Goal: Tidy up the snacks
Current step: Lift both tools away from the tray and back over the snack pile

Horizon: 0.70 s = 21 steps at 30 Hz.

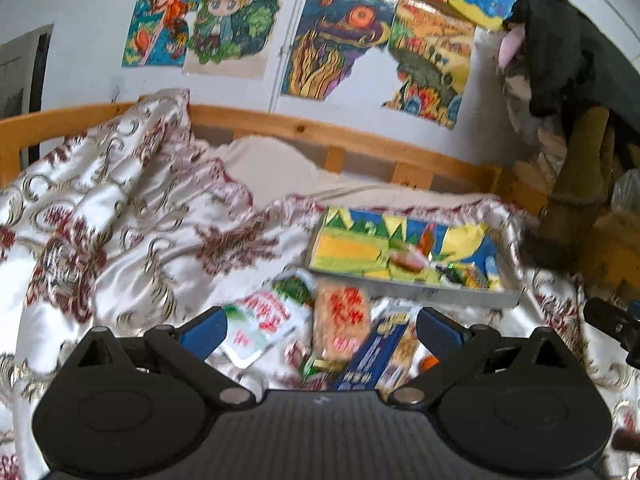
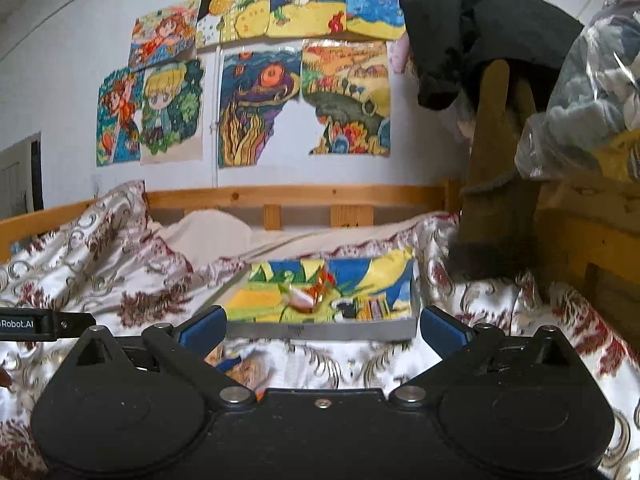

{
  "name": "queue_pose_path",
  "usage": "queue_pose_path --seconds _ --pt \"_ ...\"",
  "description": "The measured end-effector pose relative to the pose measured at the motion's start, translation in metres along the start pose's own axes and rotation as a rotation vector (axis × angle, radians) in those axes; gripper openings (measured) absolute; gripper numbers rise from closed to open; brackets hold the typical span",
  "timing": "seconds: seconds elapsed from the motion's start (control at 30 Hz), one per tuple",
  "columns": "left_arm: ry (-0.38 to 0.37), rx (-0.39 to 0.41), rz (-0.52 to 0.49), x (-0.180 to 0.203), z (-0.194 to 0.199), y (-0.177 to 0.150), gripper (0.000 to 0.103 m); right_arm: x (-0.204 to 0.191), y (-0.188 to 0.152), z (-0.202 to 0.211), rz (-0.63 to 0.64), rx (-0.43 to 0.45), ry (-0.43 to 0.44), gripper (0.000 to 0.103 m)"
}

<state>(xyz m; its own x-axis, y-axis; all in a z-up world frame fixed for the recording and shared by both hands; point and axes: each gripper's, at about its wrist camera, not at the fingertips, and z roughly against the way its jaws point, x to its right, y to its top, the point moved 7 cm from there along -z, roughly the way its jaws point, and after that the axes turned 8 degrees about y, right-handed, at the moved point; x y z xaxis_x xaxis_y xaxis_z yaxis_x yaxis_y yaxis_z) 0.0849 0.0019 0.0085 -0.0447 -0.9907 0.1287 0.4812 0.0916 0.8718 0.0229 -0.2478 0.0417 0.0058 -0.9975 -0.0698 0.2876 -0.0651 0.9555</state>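
Observation:
Several snack packets lie on the patterned bedspread in the left wrist view: a white and green packet [image 1: 262, 326], an orange packet with red print [image 1: 341, 326] and a blue packet [image 1: 380, 350]. My left gripper [image 1: 322, 326] hovers open just above them with nothing held. Beyond them sits a shallow grey tray [image 1: 448, 292] lined with a colourful drawing, with one small wrapped snack [image 1: 406, 260] inside. My right gripper [image 2: 322, 326] stands open and empty in front of the same tray [image 2: 320, 330]. The wrapped snack [image 2: 306, 298] rests in it.
The bed has a wooden rail [image 2: 296, 194] along the wall, which is covered in children's drawings. Rumpled bedspread [image 1: 100, 216] rises at the left. A dark garment [image 2: 472, 32] hangs over a wooden post at the right, with a plastic bag [image 2: 588, 92] of items beside it.

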Motion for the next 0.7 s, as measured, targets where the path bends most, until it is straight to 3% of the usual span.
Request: queue_pose_path --seconds 0.43,0.7 --pt "0.067 -0.138 -0.062 -0.011 -0.021 -0.031 0.103 -0.007 -0.057 -0.029 -0.009 -0.244 -0.007 0.102" --pt "0.066 -0.173 -0.077 -0.012 -0.028 -0.037 0.103 -0.011 -0.071 -0.038 -0.017 -0.303 0.007 0.102"
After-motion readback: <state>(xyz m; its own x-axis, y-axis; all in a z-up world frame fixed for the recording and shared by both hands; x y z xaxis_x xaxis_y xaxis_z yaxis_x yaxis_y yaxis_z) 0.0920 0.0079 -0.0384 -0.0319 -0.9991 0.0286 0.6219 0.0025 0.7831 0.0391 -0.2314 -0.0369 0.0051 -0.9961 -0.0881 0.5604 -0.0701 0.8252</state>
